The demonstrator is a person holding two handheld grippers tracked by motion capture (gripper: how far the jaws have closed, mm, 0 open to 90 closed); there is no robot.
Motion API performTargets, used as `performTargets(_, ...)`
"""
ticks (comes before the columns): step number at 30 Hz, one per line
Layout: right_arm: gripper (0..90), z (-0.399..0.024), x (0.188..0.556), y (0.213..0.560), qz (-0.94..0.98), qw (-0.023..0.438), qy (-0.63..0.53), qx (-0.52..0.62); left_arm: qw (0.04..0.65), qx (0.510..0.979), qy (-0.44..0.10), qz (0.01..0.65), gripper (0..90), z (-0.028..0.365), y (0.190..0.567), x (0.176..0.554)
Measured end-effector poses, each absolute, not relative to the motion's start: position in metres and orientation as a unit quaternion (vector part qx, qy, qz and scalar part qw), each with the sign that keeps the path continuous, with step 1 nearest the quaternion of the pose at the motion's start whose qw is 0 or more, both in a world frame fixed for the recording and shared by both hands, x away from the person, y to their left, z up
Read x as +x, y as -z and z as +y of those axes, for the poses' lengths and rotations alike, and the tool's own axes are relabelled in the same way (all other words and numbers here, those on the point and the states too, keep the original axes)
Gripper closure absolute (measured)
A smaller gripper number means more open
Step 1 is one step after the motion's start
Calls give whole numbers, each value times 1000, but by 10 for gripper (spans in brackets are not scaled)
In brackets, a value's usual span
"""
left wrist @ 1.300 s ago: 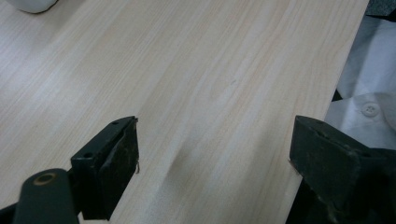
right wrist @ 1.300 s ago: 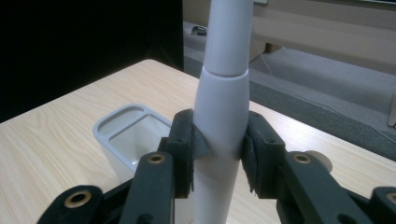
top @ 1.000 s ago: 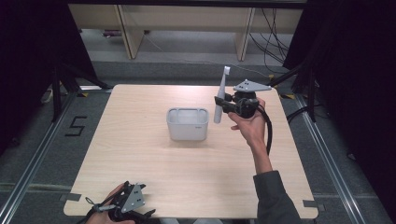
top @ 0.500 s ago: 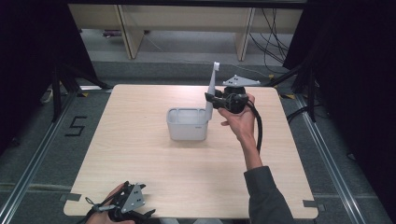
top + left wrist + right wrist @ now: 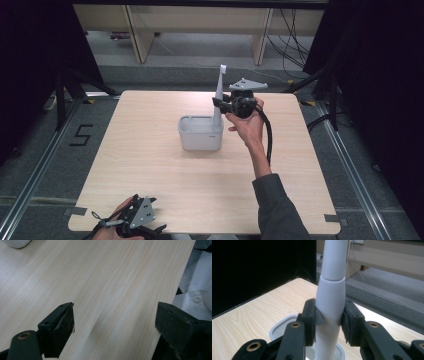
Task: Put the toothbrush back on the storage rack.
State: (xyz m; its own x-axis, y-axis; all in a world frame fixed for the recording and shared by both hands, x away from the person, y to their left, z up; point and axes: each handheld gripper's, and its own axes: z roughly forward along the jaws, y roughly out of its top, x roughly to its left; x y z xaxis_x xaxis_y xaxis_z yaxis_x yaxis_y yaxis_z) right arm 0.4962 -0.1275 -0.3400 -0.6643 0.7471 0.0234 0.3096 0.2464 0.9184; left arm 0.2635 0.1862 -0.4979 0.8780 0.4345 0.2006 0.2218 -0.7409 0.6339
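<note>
above the grey tub [image 5: 200, 135], right tool [image 5: 218, 106] clamps a plain, unlabelled white handle [image 5: 330, 302]; left tool [image 5: 115, 332] apart.

white handle [image 5: 331, 297] top: cut off by the upper edge of the right gripper view.
white handle foot: hidden inside the grey bin [image 5: 200, 135], behind its wall.
left gripper [image 5: 131, 221]: cut partly by the high view's bottom edge.
white object [image 5: 16, 243]: cropped at the corner, unidentifiable.
</note>
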Motion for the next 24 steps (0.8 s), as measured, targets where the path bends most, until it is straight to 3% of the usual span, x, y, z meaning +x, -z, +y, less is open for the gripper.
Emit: performTargets(24, 666, -123, 509, 376, 766, 215, -481, 370, 314, 915, -177, 181, 154, 186, 498, 263)
